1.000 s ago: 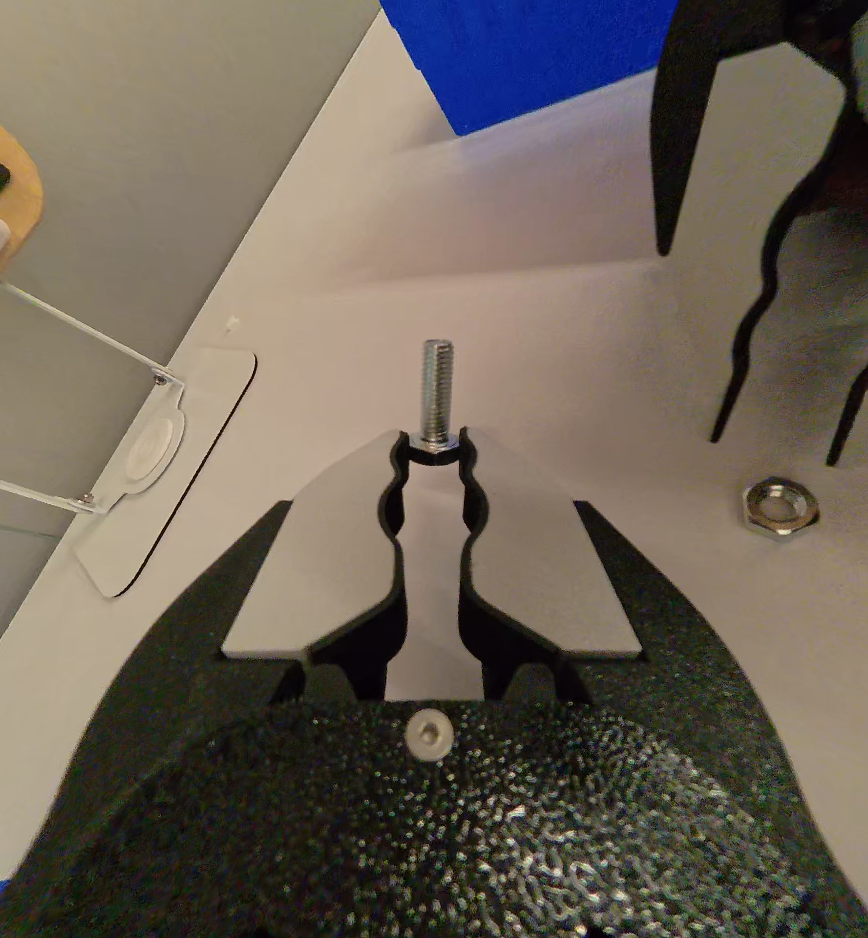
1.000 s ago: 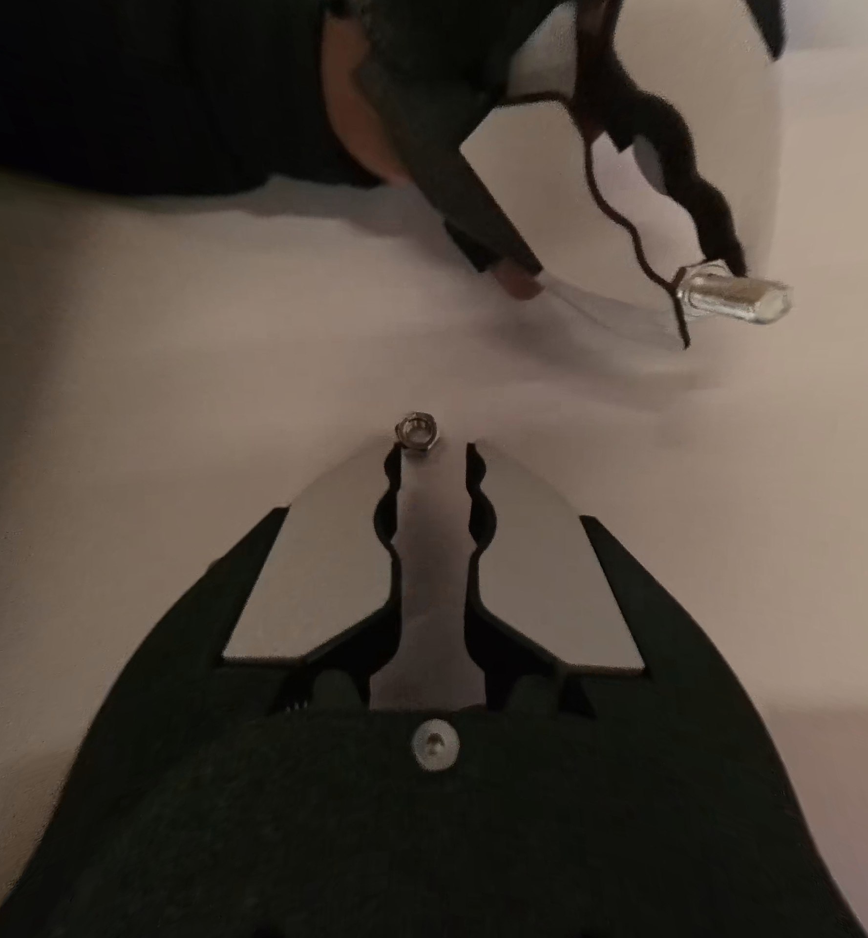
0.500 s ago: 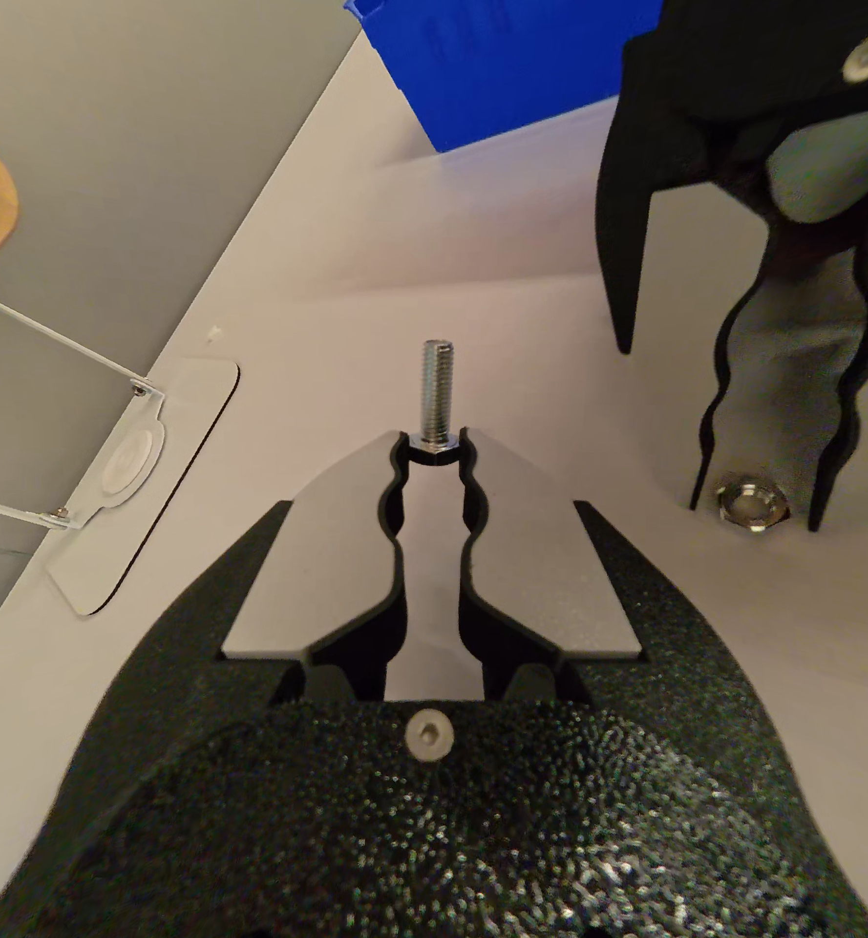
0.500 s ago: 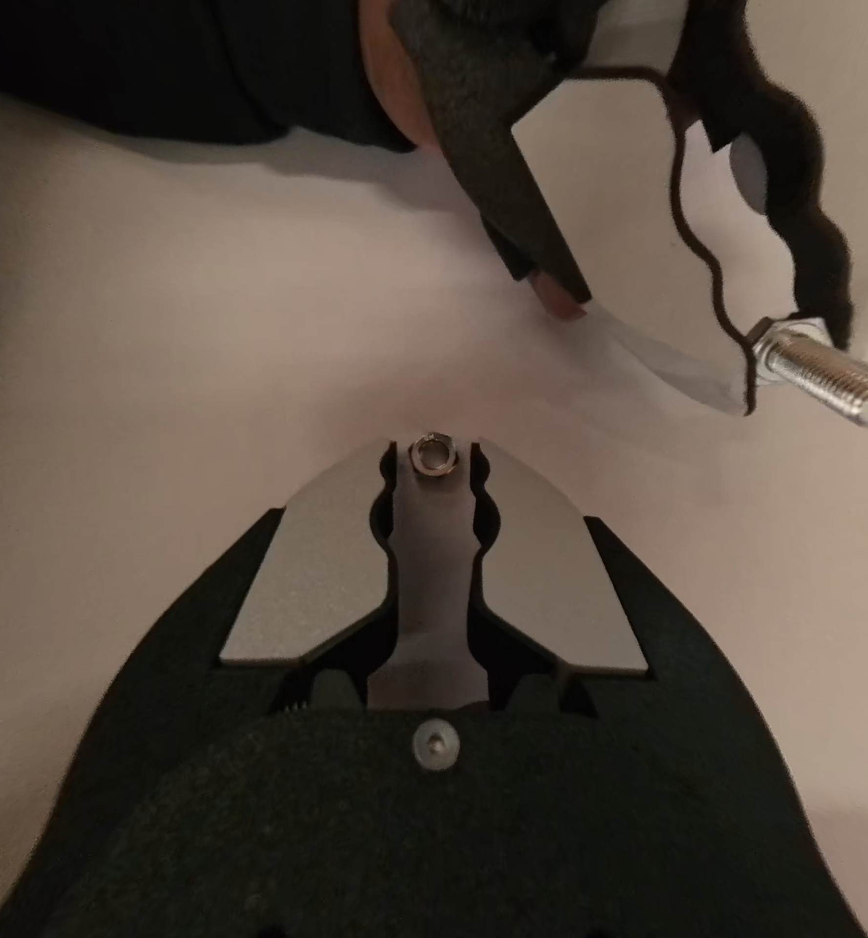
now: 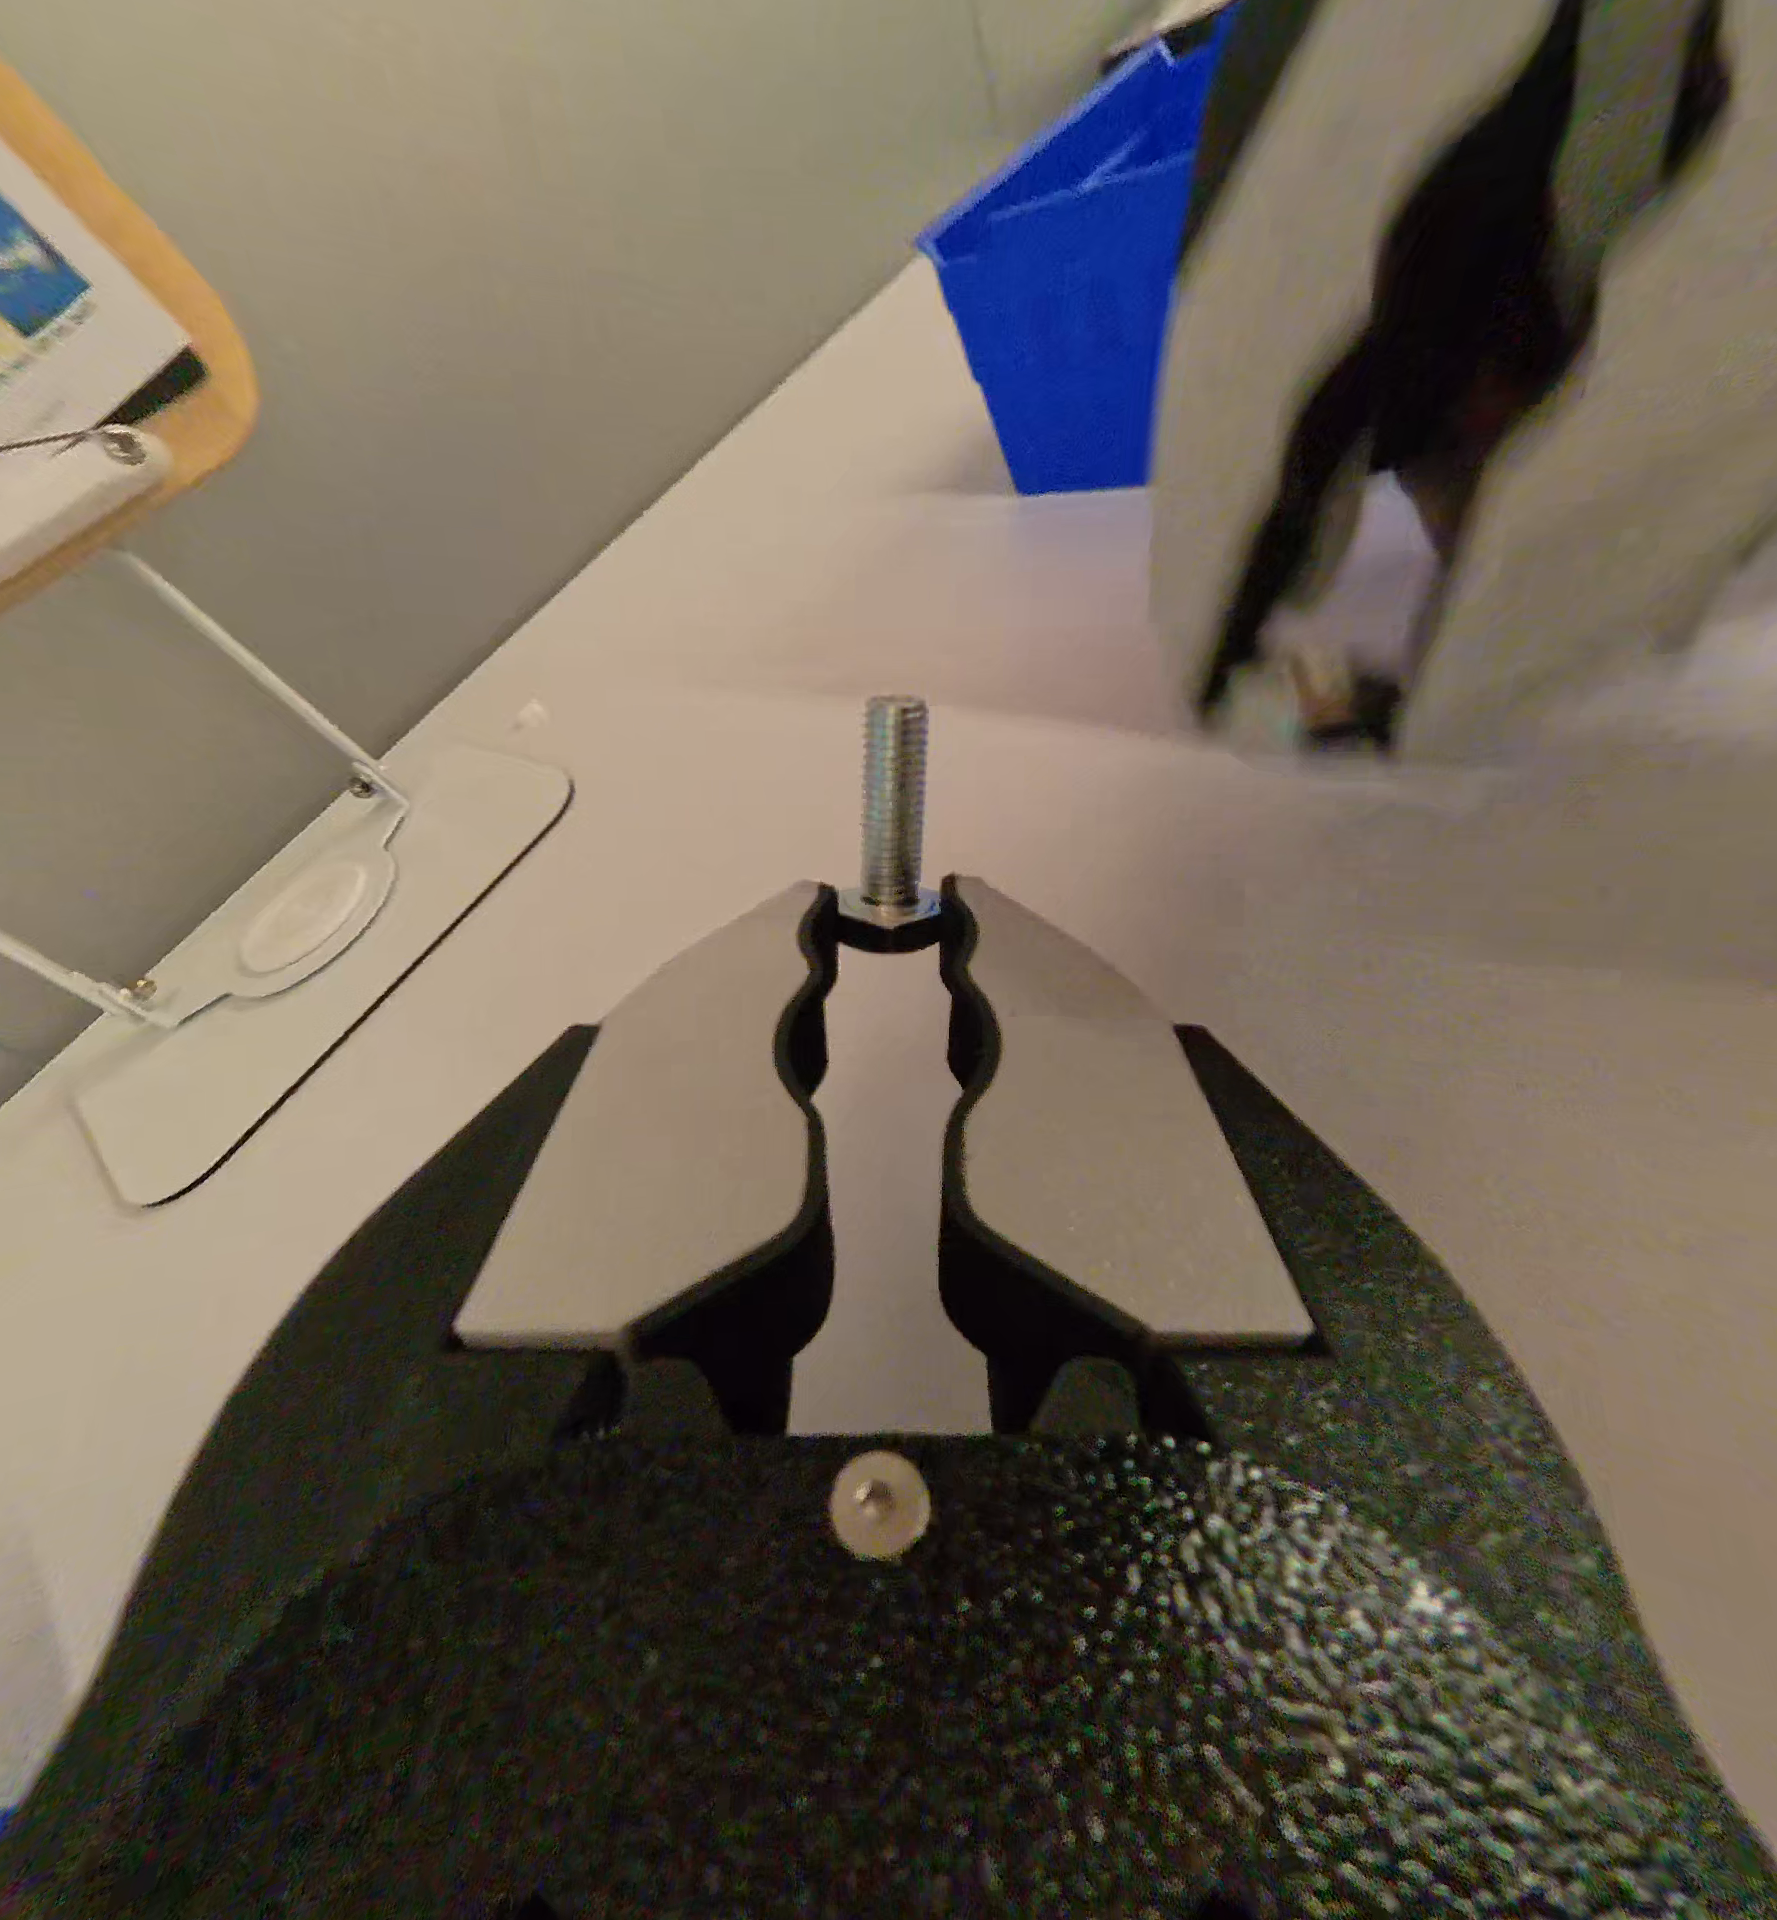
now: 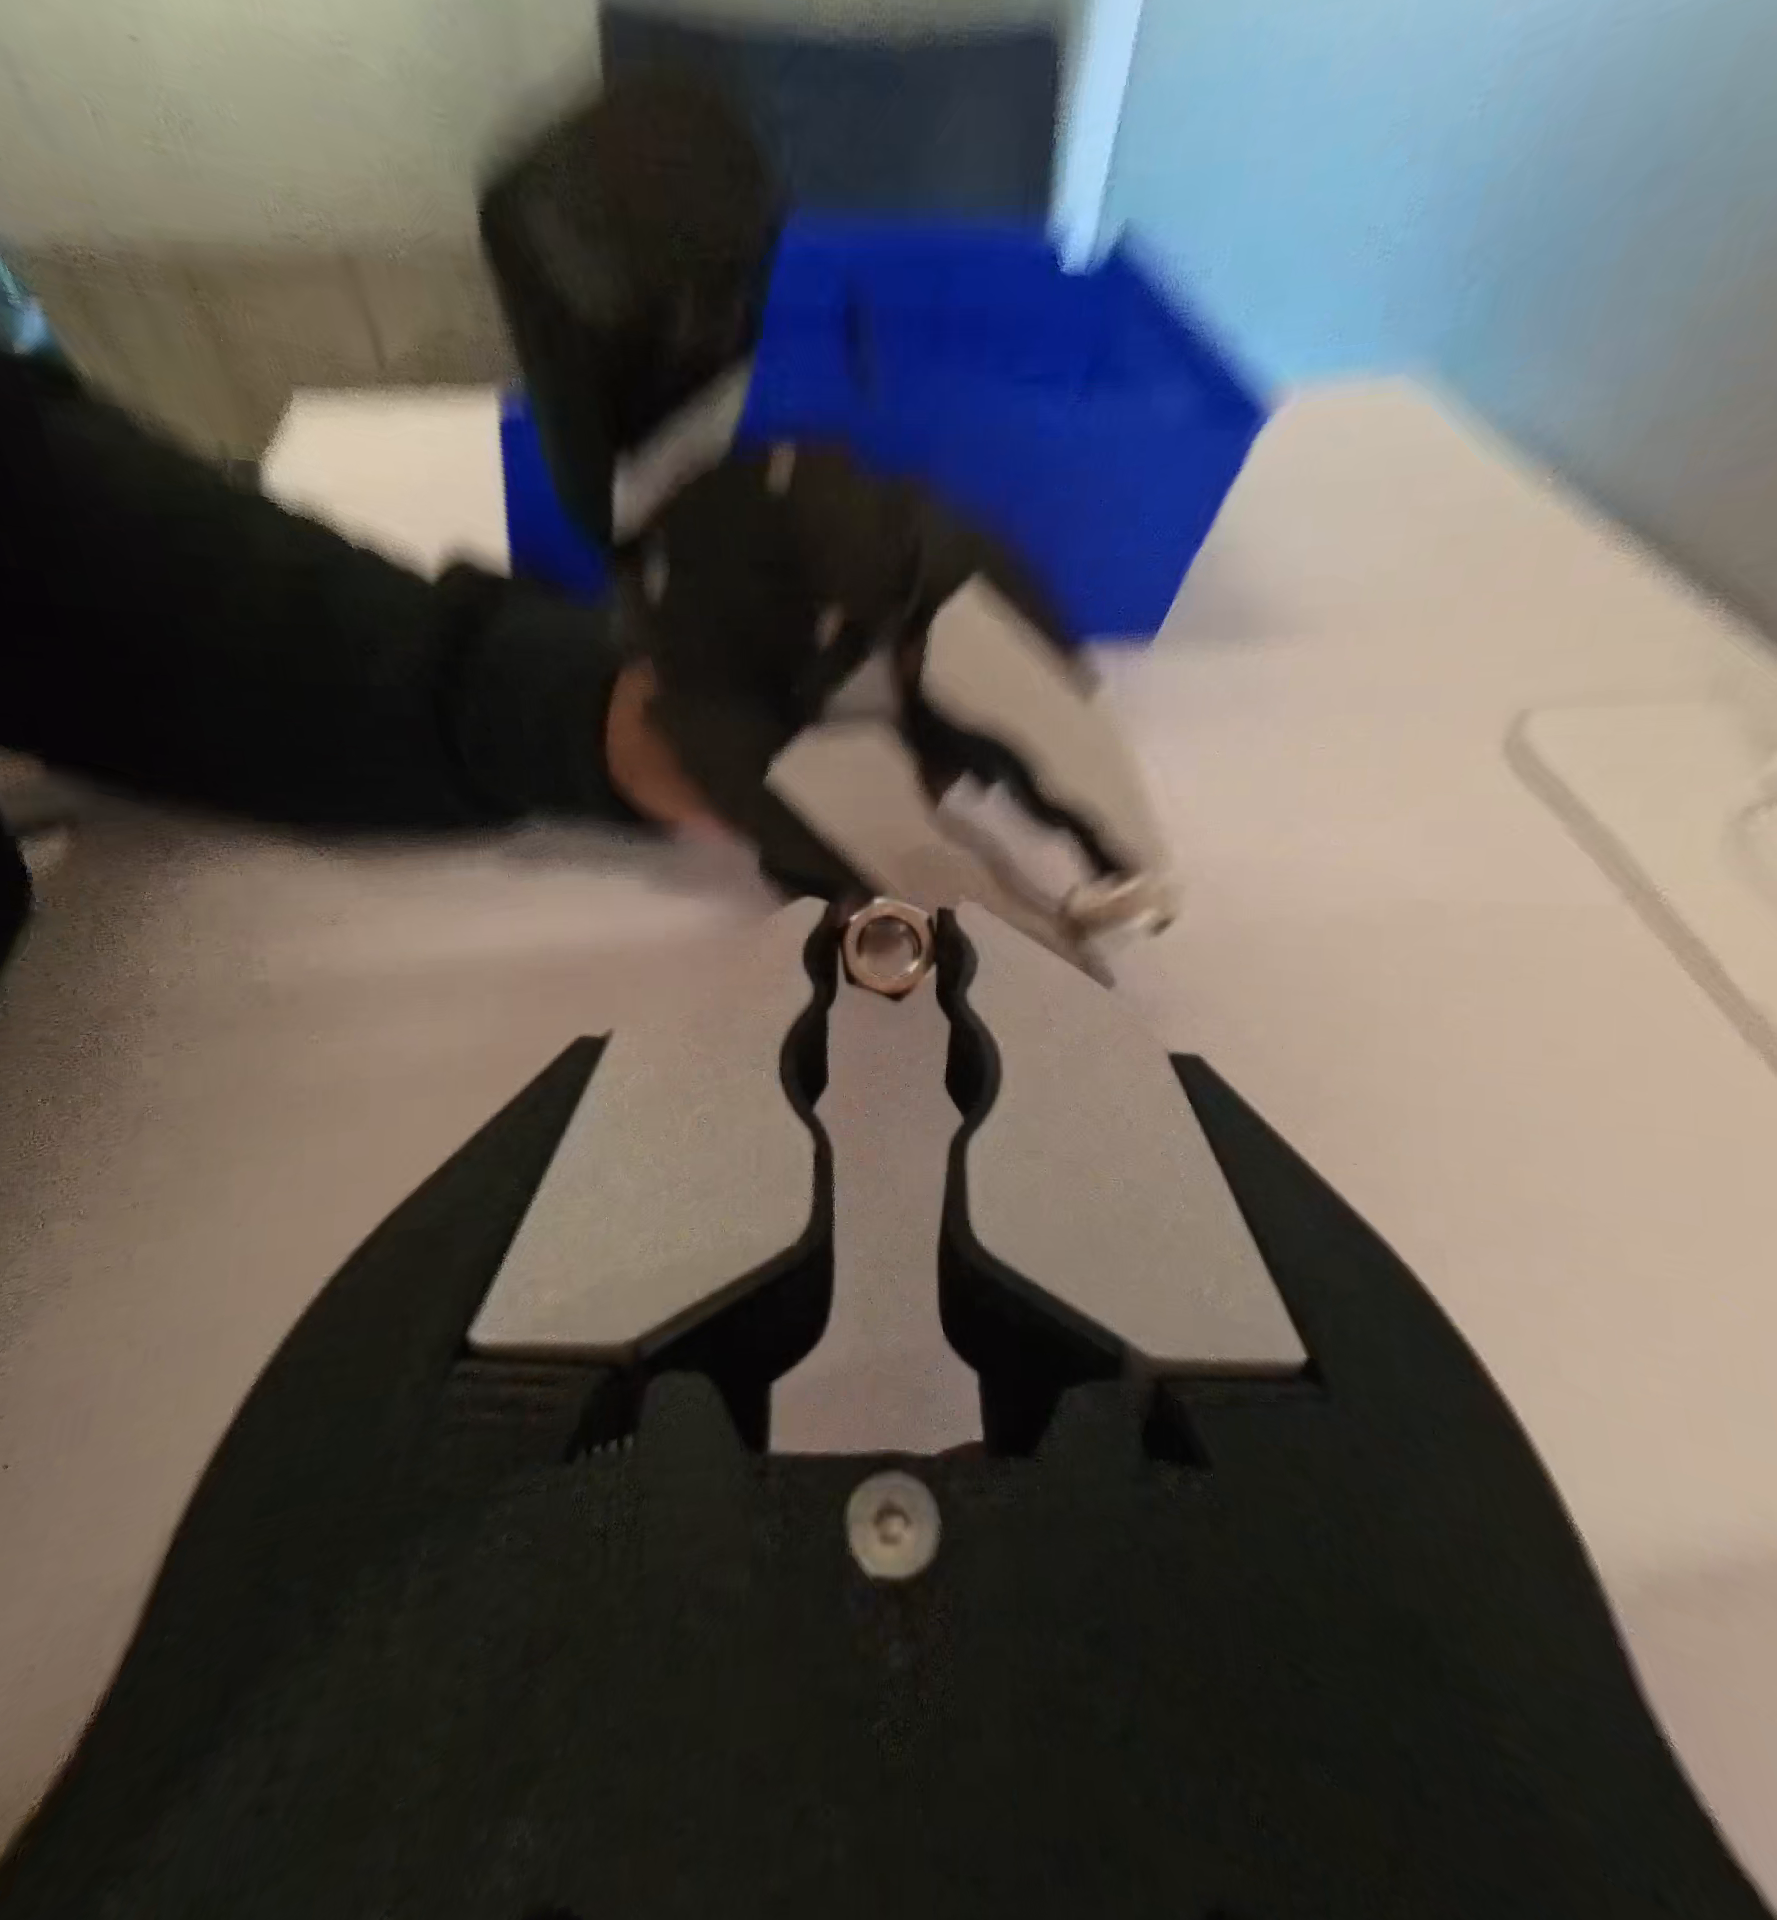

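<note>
Since its hex head is clamped between the tips of the left gripper [image 5: 886, 914], the steel bolt [image 5: 894, 800] is held with its threaded shank projecting forward above the white worktop [image 5: 1279, 1039]. A small hex nut [image 6: 885, 948] is gripped across its flats by the right gripper [image 6: 885, 951], clear of the worktop. Both parts are judged rigid, light and smooth, so flats offer the surest hold, not threads.
</note>
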`<state>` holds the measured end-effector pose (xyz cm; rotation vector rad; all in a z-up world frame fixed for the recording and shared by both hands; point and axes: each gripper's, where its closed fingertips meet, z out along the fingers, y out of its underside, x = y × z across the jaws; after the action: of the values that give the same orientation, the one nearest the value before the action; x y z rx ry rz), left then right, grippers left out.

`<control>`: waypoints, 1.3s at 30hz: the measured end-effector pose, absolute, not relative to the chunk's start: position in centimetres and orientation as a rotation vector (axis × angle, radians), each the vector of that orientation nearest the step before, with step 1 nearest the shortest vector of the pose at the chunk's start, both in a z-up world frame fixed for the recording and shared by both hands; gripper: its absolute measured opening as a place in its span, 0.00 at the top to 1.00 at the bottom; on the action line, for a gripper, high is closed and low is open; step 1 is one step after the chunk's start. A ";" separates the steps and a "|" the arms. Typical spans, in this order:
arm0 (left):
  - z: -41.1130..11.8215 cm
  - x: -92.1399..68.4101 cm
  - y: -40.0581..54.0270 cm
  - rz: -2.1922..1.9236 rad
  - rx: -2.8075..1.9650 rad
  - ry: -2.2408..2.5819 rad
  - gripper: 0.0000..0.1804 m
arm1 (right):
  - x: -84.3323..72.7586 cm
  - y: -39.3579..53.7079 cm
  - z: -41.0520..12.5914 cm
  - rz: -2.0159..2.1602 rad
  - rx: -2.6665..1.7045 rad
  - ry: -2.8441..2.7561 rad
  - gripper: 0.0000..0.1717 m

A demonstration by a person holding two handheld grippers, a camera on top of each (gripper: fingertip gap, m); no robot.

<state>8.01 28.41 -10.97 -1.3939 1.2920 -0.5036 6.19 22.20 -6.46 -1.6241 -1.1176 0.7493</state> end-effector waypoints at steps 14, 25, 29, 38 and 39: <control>-9.1 7.7 28.5 -0.565 -1.332 1.128 0.90 | 5.6 26.6 -4.2 0.632 -1.601 -1.222 0.90; -8.9 7.7 28.6 -0.549 -1.318 1.120 0.90 | 5.8 27.2 -5.4 0.576 -1.640 -1.183 0.90; -8.6 7.1 29.3 -0.420 -1.303 1.088 0.90 | 5.5 27.8 -5.0 0.588 -1.711 -1.052 0.90; -7.6 6.7 29.4 -0.469 -1.315 1.016 0.90 | 4.9 28.1 -4.0 0.535 -1.725 -0.929 0.90; -7.5 6.8 29.2 -0.509 -1.323 1.006 0.90 | 4.9 28.1 -3.9 0.532 -1.709 -0.932 0.90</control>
<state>6.79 29.24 -7.55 -1.3227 1.0061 -0.5092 4.87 28.10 -3.90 -1.7088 -0.9318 0.5320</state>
